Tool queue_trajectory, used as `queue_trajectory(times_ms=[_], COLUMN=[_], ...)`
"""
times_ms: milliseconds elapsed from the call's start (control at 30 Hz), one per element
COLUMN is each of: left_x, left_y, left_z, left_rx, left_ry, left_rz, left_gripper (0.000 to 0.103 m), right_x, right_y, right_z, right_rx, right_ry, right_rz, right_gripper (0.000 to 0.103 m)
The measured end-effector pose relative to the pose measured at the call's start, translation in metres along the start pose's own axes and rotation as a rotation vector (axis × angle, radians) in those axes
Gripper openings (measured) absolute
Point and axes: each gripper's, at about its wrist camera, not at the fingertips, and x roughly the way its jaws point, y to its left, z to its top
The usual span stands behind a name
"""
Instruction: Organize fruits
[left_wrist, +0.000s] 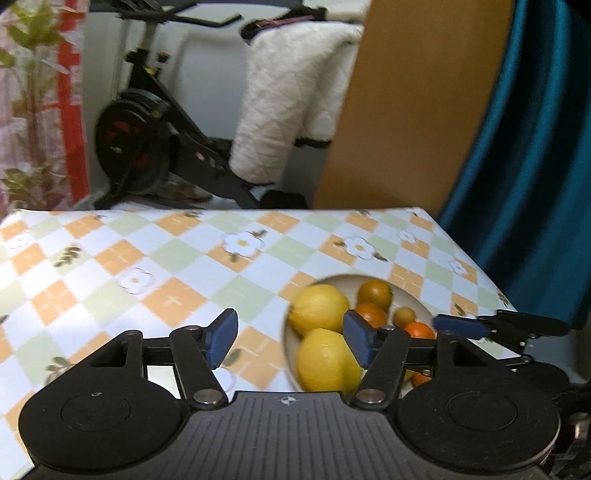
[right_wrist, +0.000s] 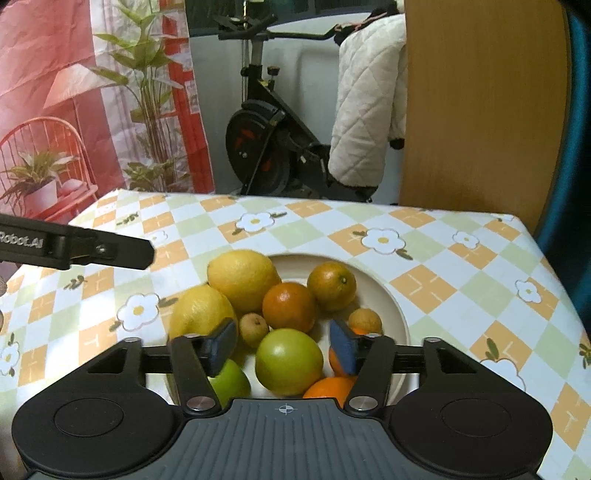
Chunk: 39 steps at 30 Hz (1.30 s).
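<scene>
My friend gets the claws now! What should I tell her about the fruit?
Left claw: open, holding nothing, off to the left of the plate.
Right claw: open, empty, over the green apple in the plate.
Fruit: two lemons, oranges, two green apples and small brown fruits all sit in the plate on the checkered tablecloth.
Done: no fruit is seen loose on the cloth.
Left: maybe nothing; check the table edges the cameras miss.
</scene>
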Motion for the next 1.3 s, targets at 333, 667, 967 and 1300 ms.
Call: queue_trajectory(times_ms=[333,667,967,1300], left_x=[-0.049,-0.091,-0.109,-0.118], left_y=[0.01,0.013,0.013,-0.001], left_z=[0.003,0.004,0.004,0.006], left_rx=[-0.026,-0.04,-0.042,-0.013], left_ry=[-0.065,-0.12,-0.148,-0.198], left_rz=[0.185,0.277,0.347,0.375], left_gripper=[0.082,0.09,0.091,0.091], right_x=[-0.037,-0.07,-0.084,-0.086], right_y=[0.006,0.03,0.047,0.053], right_z=[0.023,0.041,0.047,0.046], right_rx=[0.08,0.049,0.027,0.026], right_ry=[-0.065,-0.108,-0.131,-0.127], right_rz=[-0.002,-0.023,0.002,0.002], right_gripper=[0.096,0.102,0.102,0.102])
